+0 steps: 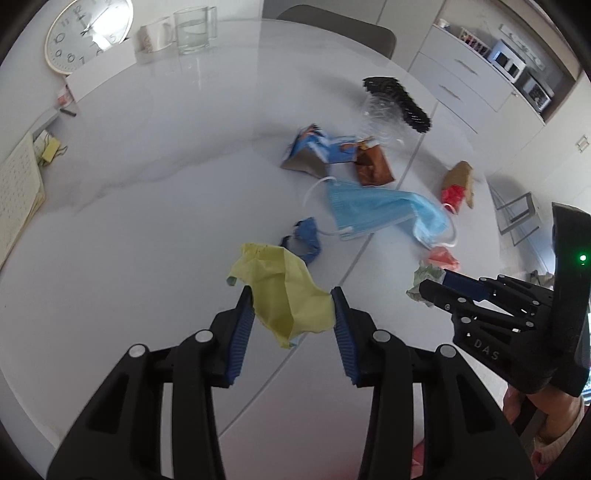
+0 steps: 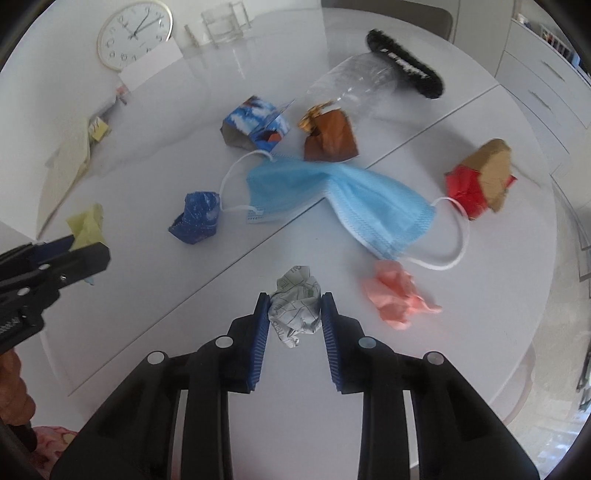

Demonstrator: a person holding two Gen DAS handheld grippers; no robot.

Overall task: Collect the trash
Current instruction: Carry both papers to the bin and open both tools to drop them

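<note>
My left gripper (image 1: 291,295) is shut on a crumpled yellow paper (image 1: 284,291), its pads touching both sides. My right gripper (image 2: 294,301) is shut on a crumpled white printed paper ball (image 2: 295,306). On the white round table (image 2: 184,280) lie a blue face mask (image 2: 332,199), a pink paper wad (image 2: 397,299), a dark blue wrapper (image 2: 195,218), a red and brown wrapper (image 2: 480,179), a brown wrapper (image 2: 330,136) and a blue printed carton (image 2: 255,123). The left gripper (image 2: 88,251) and the yellow paper (image 2: 88,223) show at the left of the right wrist view.
A clear plastic bottle (image 2: 354,83) and a black brush (image 2: 404,62) lie at the far side. A clock (image 2: 135,33), a glass (image 2: 223,24), a mug (image 1: 157,33) and a notebook (image 1: 16,195) stand at the back left. Cabinets (image 1: 461,74) stand beyond the table.
</note>
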